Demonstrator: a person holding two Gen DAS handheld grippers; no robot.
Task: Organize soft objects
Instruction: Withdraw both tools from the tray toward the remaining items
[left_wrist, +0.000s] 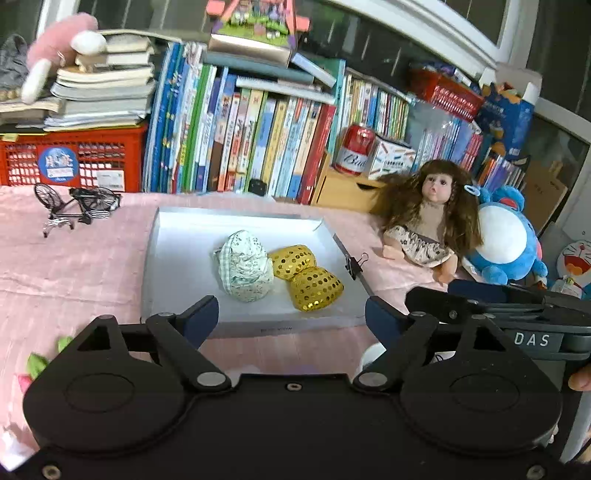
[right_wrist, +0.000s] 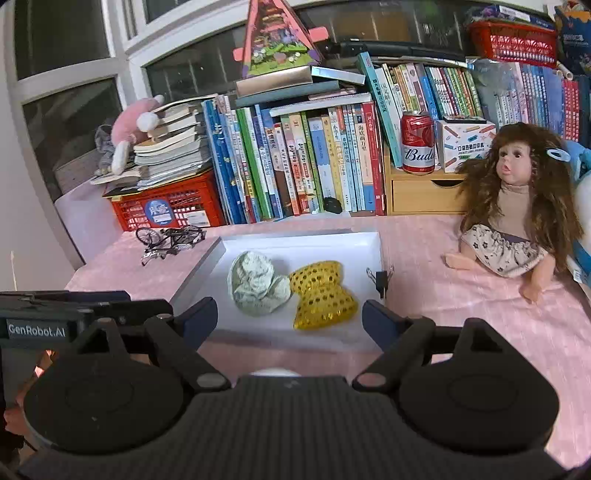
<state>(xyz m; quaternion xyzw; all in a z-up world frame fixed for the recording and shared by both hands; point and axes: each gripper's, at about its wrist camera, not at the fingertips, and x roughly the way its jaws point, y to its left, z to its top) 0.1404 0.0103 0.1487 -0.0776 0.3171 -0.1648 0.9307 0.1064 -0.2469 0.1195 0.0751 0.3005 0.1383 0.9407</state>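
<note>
Both claws are spread wide and hold nothing. The left gripper (left_wrist: 291, 317) and the right gripper (right_wrist: 290, 319) hang side by side over the pink tablecloth (right_wrist: 461, 306), just short of the near edge of a shallow white tray (left_wrist: 177, 236).

In the tray lie the soft things: a crumpled green-and-white patterned cloth bundle (left_wrist: 245, 271) on the left and, touching it, a gold sequinned cushion (left_wrist: 306, 278) pinched at the middle like a bow. Both look light and yielding. The bundle should squash under the pads, so a deep bite across its bulk would likely hold better than a pinch at a loose fold, which may simply pull the cloth open. The sequins look slick; the narrow waist of the cushion seems the surest place to take it.

A black binder clip (right_wrist: 382, 280) sits on the tray's right rim. Further right a long-haired doll (right_wrist: 517, 210) sits on the cloth, with a blue plush toy (left_wrist: 506, 236) beside her. A miniature bicycle (left_wrist: 77, 205) lies left of the tray, well apart from it.
</note>
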